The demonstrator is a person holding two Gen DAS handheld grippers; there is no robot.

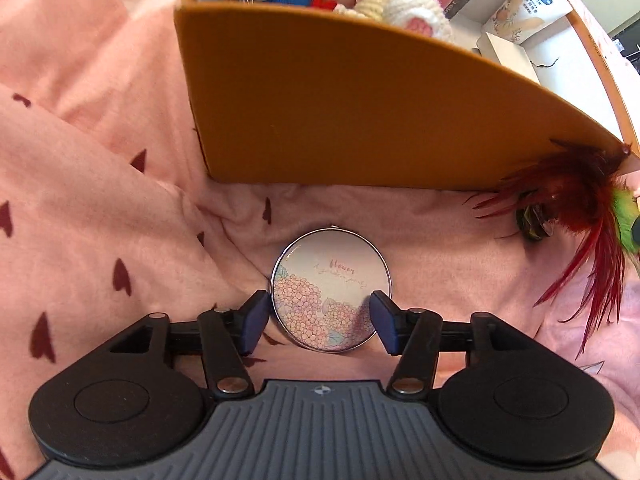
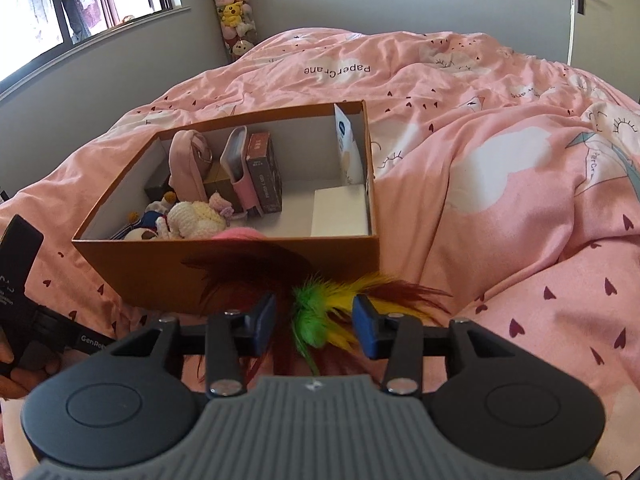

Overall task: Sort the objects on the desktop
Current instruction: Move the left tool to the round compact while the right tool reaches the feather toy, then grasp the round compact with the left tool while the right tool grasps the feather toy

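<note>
Pink bedding point(image 2: 500, 184) carries your orange box point(image 2: 240, 268), already half filled. Your left gripper point(image 1: 320, 320) straddles the round floral compact point(image 1: 331, 290), fingers open and not yet pressing, ready to lift it. Your right gripper point(image 2: 314, 322) brackets the feather toy point(image 2: 324, 312) beside the box, fingers open.

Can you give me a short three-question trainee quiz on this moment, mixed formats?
1. True or false: the round flowered tin already lies inside the orange box.
2. Which tongs frame the feather toy? A) left tongs B) right tongs
3. Fill in: the box rests on a pink ____.

Key: 1 false, it lies on the bedding in front of the box; 2 B; 3 duvet.
</note>
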